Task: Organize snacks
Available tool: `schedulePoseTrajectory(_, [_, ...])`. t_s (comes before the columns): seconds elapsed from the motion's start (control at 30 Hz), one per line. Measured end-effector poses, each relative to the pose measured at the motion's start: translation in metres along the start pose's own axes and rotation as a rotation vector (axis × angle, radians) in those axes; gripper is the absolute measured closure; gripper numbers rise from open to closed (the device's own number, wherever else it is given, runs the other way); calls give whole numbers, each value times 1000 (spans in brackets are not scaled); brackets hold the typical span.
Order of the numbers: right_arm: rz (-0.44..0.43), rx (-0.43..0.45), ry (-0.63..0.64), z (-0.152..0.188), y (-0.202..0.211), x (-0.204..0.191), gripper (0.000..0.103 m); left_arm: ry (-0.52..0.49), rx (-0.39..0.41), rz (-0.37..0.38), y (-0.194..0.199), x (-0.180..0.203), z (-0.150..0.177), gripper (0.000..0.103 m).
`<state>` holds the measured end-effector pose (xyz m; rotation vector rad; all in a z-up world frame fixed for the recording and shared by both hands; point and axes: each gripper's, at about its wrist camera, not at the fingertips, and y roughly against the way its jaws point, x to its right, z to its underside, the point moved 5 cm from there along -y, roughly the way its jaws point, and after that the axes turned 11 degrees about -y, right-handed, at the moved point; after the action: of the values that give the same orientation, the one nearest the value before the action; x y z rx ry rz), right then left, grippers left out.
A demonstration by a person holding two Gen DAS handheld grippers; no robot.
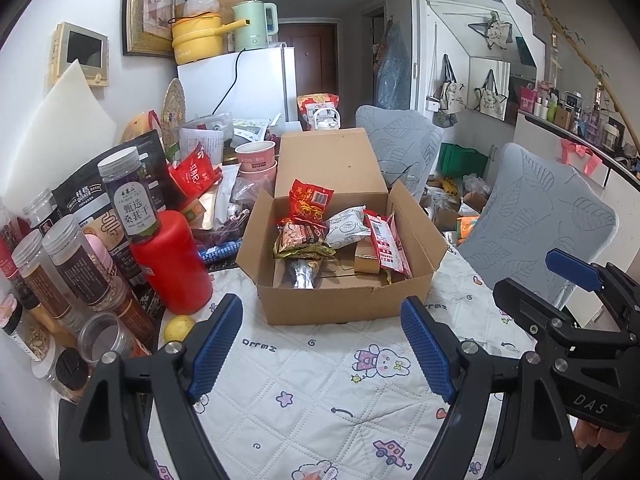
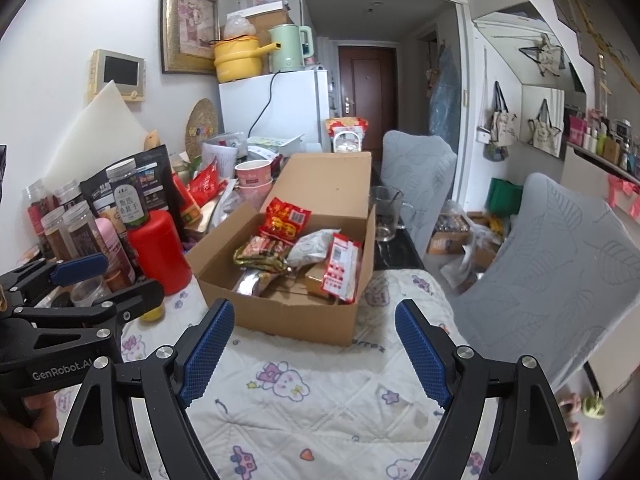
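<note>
"das" is printed in white on the right gripper (image 1: 576, 276) body; "genrobot.ai" on the left gripper (image 2: 80, 276) body. beside the cardboard box (image 1: 344, 300), the dark-lidded jar (image 1: 128, 196) label reads "甄选 桑葚干". snack packet text is unreadable.

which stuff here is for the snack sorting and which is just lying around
For the job:
cardboard box
red snack packet
white snack packet
snack jars

Just lying about:
red bottle
lemon
glass mug
kettle

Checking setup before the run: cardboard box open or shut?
Open. The cardboard box has its lid flap standing up at the back, and snack packets lie exposed inside.
</note>
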<state>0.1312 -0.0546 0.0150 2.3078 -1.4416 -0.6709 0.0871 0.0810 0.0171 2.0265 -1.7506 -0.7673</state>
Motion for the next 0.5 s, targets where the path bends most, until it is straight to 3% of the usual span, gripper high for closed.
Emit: schedulePoseTrajectory(0.5, [7,-17,1,-5,-7,7,20,2,16,11,0,2,-2,21])
